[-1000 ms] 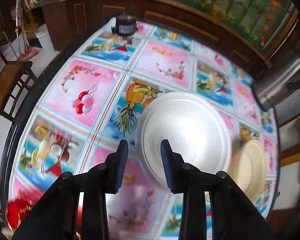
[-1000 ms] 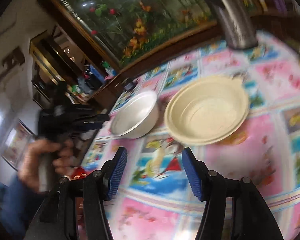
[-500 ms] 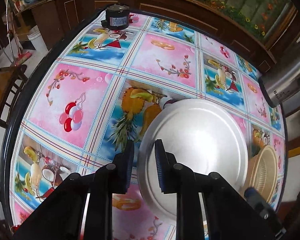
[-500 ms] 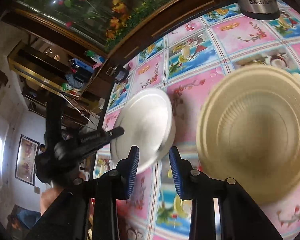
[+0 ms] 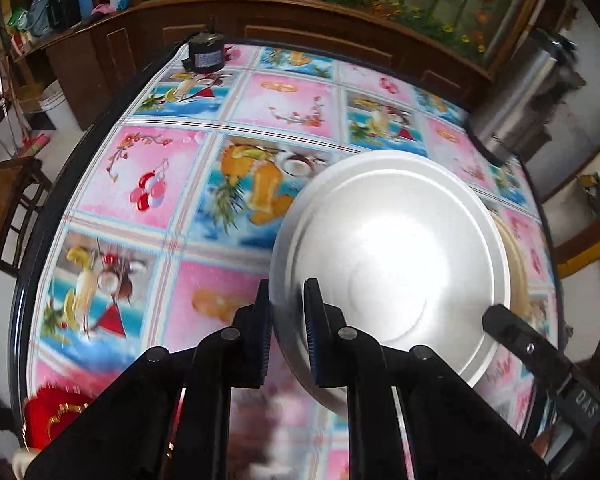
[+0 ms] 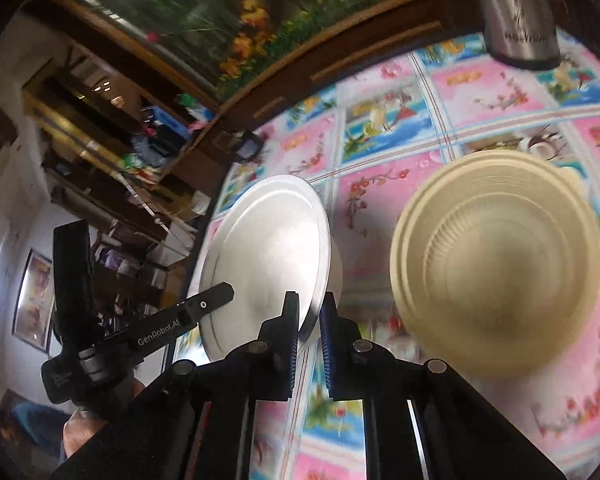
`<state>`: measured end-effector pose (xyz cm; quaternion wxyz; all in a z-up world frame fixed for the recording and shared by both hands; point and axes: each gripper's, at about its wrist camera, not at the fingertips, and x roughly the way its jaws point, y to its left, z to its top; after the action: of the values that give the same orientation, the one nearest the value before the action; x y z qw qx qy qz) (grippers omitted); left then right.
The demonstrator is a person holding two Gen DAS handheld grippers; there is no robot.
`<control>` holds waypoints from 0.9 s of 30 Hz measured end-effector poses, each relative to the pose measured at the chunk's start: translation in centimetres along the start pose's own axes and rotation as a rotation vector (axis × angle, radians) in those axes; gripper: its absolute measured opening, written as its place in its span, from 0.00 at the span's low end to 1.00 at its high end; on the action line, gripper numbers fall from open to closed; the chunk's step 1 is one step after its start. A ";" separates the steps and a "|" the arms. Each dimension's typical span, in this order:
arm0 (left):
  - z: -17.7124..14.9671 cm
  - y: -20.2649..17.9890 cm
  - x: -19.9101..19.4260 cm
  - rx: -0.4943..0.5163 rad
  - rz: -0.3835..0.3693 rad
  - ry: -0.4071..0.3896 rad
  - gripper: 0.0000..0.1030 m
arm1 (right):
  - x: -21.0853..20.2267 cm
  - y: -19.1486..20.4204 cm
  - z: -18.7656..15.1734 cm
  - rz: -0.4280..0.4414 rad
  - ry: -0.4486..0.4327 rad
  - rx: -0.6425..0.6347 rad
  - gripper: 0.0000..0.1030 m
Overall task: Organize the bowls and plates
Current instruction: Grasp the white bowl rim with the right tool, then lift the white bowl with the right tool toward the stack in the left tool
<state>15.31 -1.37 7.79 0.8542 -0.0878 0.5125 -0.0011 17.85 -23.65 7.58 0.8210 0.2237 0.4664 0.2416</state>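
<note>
Chair (image 5: 8,204): seen at the far left of the left wrist view, standing on the floor beside the desk.
Desk (image 5: 172,168): round, dark-rimmed, covered by a cloth printed with pink and blue fruit-and-drink squares.
Black device (image 5: 206,56): set on the desk's far edge, well apart from the dishes.
Left gripper (image 5: 287,332): its jaws have just been closing and are now clamped on the near-left rim of the silver plate, one pad on each face of the edge.
Silver plate (image 5: 391,264): held between both grippers; in the right wrist view it is seen tilted up on edge rather than lying flat, over a white bowl.
White bowl (image 6: 335,260): only a sliver is shown behind the plate's right edge in the right wrist view; whether the plate touches it cannot be told.
Right gripper (image 6: 309,330): its jaws have just been closing and are now pinched on the plate's lower rim; in the left wrist view one of its fingers is seen over the plate's right edge.
Cream bowl (image 6: 495,264): ribbed inside, seen to the right of the silver plate, apart from it, open side up; blurred.
Steel canister (image 6: 515,12): stands on the desk's far right edge, beyond the cream bowl.
Person's hand (image 6: 88,436): partly visible at lower left of the right wrist view, under the left gripper's handle.
</note>
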 end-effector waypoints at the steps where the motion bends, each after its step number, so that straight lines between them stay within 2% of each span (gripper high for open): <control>1: -1.2 -0.4 -1.0 0.016 -0.008 -0.015 0.12 | -1.1 0.1 -0.7 0.003 -0.014 -0.014 0.10; 6: -5.9 -1.7 -4.3 0.048 -0.016 -0.105 0.12 | -5.7 0.1 -4.9 0.028 -0.047 -0.054 0.11; 10: -10.4 -3.7 -6.8 0.114 0.003 -0.198 0.13 | -8.0 -0.4 -8.8 0.028 -0.060 -0.063 0.14; 12: -12.4 -4.6 -7.6 0.147 0.000 -0.232 0.19 | -9.0 -0.8 -10.4 0.020 -0.068 -0.069 0.14; 14: -14.5 -5.2 -7.9 0.168 -0.001 -0.254 0.19 | -10.1 -1.3 -12.1 0.019 -0.082 -0.069 0.14; 18: -18.0 -5.5 -7.0 0.197 -0.030 -0.231 0.19 | -11.6 -2.1 -15.3 -0.036 -0.095 -0.092 0.14; 22: -19.5 -5.3 -5.1 0.199 -0.083 -0.157 0.19 | -12.4 -3.0 -17.4 -0.064 -0.089 -0.079 0.14; 27: -20.5 -5.4 -3.8 0.206 -0.094 -0.125 0.20 | -12.2 -3.3 -18.3 -0.108 -0.083 -0.069 0.14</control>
<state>-3.96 -9.39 2.57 0.8880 -0.0234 0.4508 -0.0881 -2.97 -31.03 5.09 0.8587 0.1797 0.4346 0.2035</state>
